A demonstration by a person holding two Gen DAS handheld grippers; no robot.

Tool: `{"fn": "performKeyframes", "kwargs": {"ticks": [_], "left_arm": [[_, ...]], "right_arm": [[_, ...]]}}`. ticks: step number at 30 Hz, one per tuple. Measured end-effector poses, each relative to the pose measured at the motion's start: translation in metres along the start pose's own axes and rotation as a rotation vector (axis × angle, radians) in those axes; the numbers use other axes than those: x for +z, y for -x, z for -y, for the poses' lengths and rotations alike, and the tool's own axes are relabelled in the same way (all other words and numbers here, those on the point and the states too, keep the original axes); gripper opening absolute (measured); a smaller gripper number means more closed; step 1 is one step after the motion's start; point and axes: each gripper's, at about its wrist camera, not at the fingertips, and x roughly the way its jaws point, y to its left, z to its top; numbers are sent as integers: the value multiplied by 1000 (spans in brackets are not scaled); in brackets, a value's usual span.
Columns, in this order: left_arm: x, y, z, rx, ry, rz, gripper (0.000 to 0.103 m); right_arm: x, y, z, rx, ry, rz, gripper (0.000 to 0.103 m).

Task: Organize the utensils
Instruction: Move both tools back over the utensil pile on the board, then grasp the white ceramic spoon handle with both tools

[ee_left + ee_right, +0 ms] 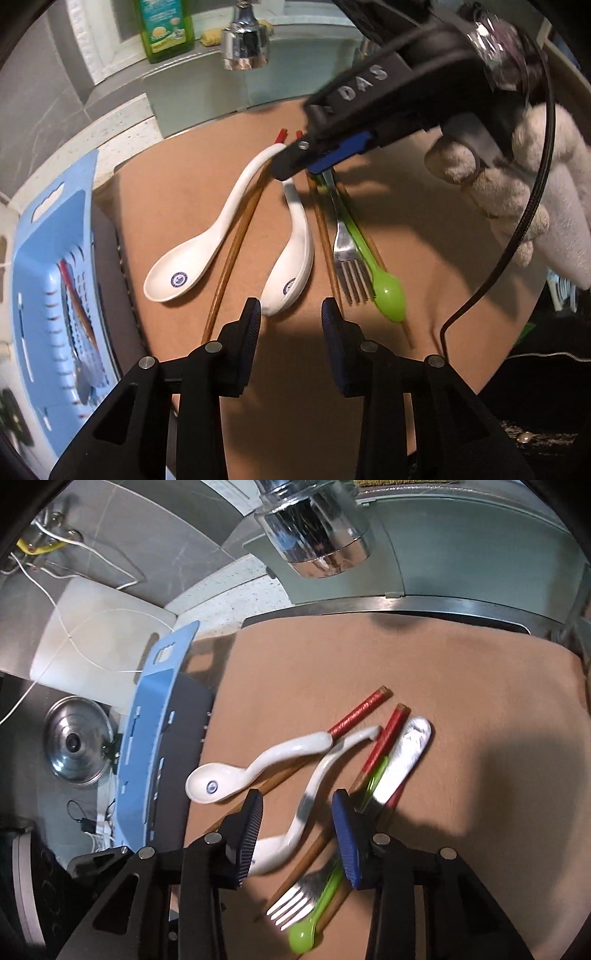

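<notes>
**Inspector:** When the right gripper [296, 795] was examined, its jaws stood apart astride the handle of a white spoon [314, 775], with the pads not yet seen to press on it. The gloved hand [517, 184] carried it steeply nose-down.

**Assessor:** And the left gripper [291, 302]?

**Inspector:** Also parted, with nothing between its pads. It hung just beside that spoon's bowl.

**Assessor:** Where did the utensils lie?

**Inspector:** All were placed with reference to the blue basket [155, 709]. A second white spoon [221, 779] lay nearest the basket, then the straddled spoon. Farther from the basket lay the fork [295, 901] and the green spoon [306, 938]. The red-tipped chopsticks [358, 716] ran under and among them. One utensil already appeared to rest inside the basket.

**Assessor:** Your recommendation for the step?

**Inspector:** In my judgement the step was the pick-up of the straddled spoon. The pads ought to close squarely across the handle's narrow waist. The glazed handle looked curved and slippery, so a grip near its end could let it swing. A lift straight up, before any travel toward the basket, should avoid dragging the chopstick crossing beneath.
</notes>
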Motion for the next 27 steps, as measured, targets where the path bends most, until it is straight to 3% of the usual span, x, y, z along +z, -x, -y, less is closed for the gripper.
{"fn": "performKeyframes", "kwargs": {"ticks": [10,13,15,16,27], "left_arm": [[5,-18,1,1,-50,-12,33],[5,-22,0,-12,-43,-14,32],[10,-27,-4,-25,-31,-14,27],[10,-27,-4,-33,-28,-12,24],[6,-19,15,-85,-88,8,15]], "right_arm": [[9,-24,-3,-71,1,-36,35],[9,-25,-4,-85,3,-32,30],[9,-25,-3,-80,-9,-37,15],[9,-26,-1,-76,-18,-42,13],[-1,-7,6,13,-110,-26,8]]}}
